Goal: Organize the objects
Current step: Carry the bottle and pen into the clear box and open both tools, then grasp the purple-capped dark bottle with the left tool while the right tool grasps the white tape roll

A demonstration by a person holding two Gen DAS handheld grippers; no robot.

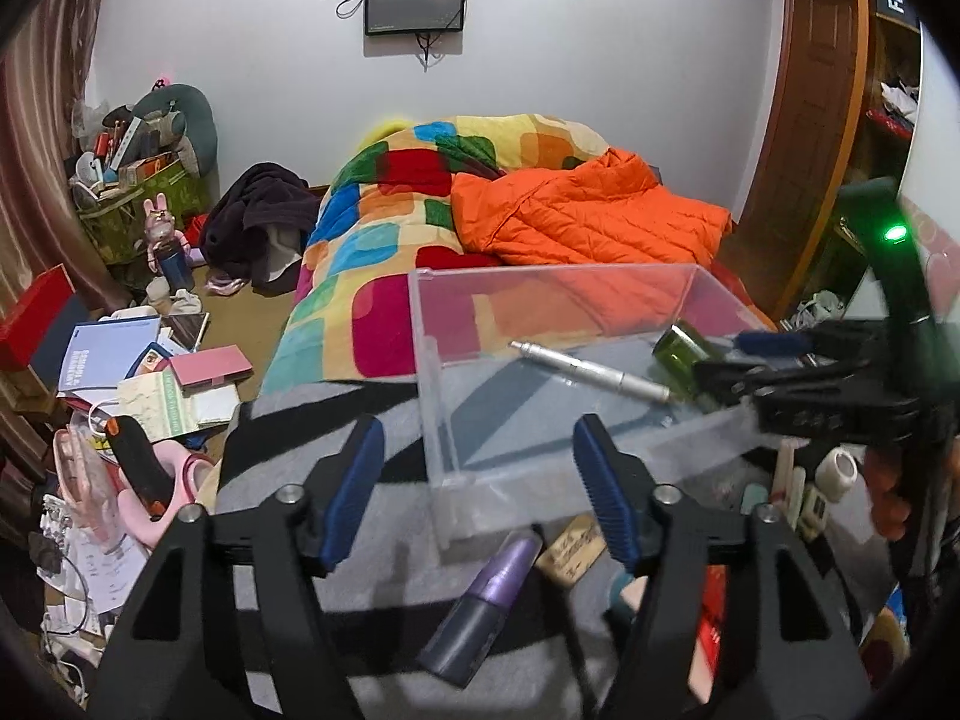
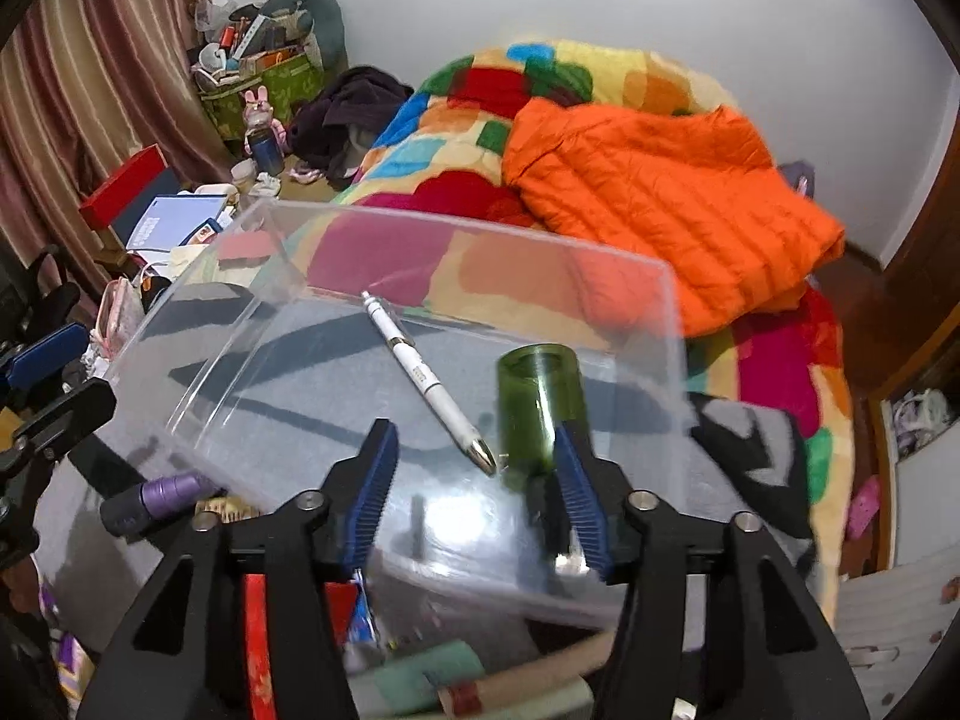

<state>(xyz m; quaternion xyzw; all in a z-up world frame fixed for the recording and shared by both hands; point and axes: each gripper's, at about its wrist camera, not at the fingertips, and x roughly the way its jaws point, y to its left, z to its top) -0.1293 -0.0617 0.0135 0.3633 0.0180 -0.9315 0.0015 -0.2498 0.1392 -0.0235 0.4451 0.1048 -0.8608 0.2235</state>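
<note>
A clear plastic box sits on a grey and black cloth. Inside it lie a white and silver pen and a green bottle. My right gripper is open over the box's near side, its right pad beside the green bottle; it also shows in the left wrist view. My left gripper is open and empty at the box's near left corner. A purple tube lies on the cloth just outside the box.
A colourful blanket and an orange jacket cover the bed behind the box. Books and clutter lie on the floor to the left. Small items lie beside the box on the right.
</note>
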